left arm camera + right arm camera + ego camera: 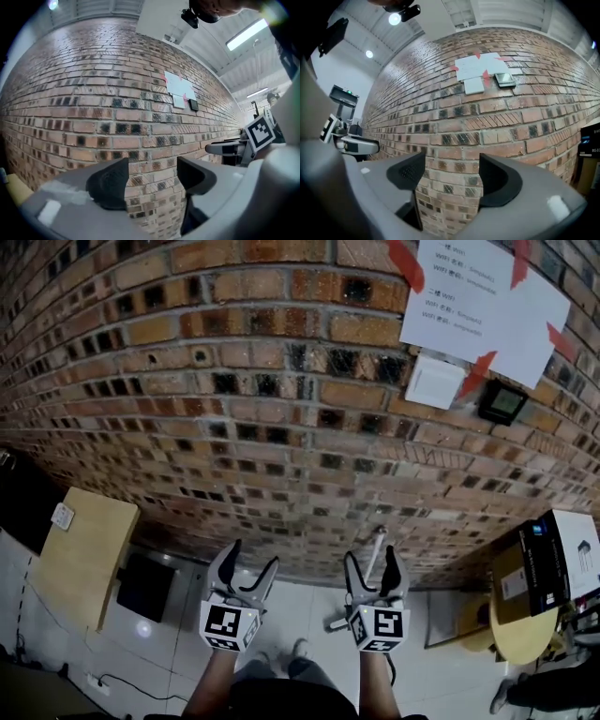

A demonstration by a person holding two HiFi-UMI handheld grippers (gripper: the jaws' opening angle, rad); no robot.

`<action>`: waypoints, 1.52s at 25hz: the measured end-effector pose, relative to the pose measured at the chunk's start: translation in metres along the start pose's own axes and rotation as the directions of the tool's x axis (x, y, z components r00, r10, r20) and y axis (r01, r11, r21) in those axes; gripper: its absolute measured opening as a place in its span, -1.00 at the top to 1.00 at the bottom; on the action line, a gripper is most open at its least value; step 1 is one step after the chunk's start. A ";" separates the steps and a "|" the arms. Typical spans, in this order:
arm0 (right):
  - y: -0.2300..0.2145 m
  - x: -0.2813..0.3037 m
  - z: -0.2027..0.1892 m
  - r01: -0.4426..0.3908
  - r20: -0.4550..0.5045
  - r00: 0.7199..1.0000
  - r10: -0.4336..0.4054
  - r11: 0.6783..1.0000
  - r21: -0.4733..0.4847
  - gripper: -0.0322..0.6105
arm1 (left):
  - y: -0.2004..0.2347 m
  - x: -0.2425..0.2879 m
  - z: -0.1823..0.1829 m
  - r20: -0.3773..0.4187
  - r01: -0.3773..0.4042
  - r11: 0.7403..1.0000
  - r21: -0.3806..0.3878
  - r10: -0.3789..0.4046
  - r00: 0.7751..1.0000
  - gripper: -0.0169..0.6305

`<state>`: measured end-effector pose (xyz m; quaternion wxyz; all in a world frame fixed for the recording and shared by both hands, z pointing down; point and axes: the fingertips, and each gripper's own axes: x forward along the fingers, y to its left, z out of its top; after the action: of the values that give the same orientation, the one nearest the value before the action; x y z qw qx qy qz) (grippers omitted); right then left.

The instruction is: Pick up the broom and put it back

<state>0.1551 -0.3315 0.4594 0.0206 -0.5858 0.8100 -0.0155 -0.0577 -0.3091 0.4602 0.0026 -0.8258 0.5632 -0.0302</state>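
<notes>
- Since nothing sits in either tool, the head view reads like the end of the job: the left tool point(253, 554) and right tool point(371, 557) are held level, side by side, facing the brick wall point(281, 381).
- Just beyond the right tool, a pale stick that I take for the broom point(380, 538) leans against the foot of the wall, its lower end on the tiled floor point(300, 601). Propped there it looks put back, resting on its own.
- A wooden counter point(84, 549) stands off to the left, well apart from it.
- In the left gripper view, the left tool point(151, 176) has its jaws wide apart with only brickwork showing between them. The right tool point(229, 149) juts in from the side.
- In the right gripper view, the right tool point(451, 173) is equally wide and empty, and taped papers point(480, 65) hang higher on the wall. The broom itself does not show in either gripper view.
</notes>
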 end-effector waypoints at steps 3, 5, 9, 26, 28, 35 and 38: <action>0.030 -0.024 0.004 -0.021 -0.005 1.000 0.021 1.000 -0.011 -0.20 | 0.004 -0.028 0.010 0.028 -0.016 1.000 -0.002 0.016 0.999 -0.06; 0.051 -0.045 0.007 -0.028 0.006 1.000 0.028 0.999 -0.026 -0.20 | 0.006 -0.049 0.015 0.049 -0.013 1.000 -0.003 0.013 0.999 -0.06; 0.092 -0.094 0.001 -0.006 0.012 1.000 0.007 1.000 -0.025 -0.19 | 0.002 -0.105 0.006 0.052 0.007 1.000 -0.018 -0.006 0.999 -0.06; 0.195 -0.200 0.026 -0.009 -0.025 1.000 0.005 0.987 -0.158 -0.19 | -0.023 -0.237 0.030 0.107 0.024 1.000 0.009 -0.025 0.994 -0.03; 0.197 -0.206 0.028 -0.024 -0.027 0.999 0.020 0.987 -0.157 -0.19 | -0.030 -0.236 0.031 0.099 0.022 0.999 0.035 -0.025 0.995 -0.03; 0.175 -0.220 0.035 0.001 -0.012 1.000 -0.002 0.997 -0.081 -0.17 | -0.058 -0.236 0.032 0.087 0.055 0.998 0.020 -0.056 0.995 -0.03; 0.167 -0.222 0.051 0.005 0.021 1.000 -0.003 0.996 -0.090 -0.16 | -0.071 -0.237 0.038 0.096 0.071 0.997 0.027 -0.073 0.993 -0.03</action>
<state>0.0690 -0.0689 0.4035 0.0026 -0.5879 0.8085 0.0272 -0.0764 -0.0637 0.4140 0.0387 -0.8459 0.5320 0.0034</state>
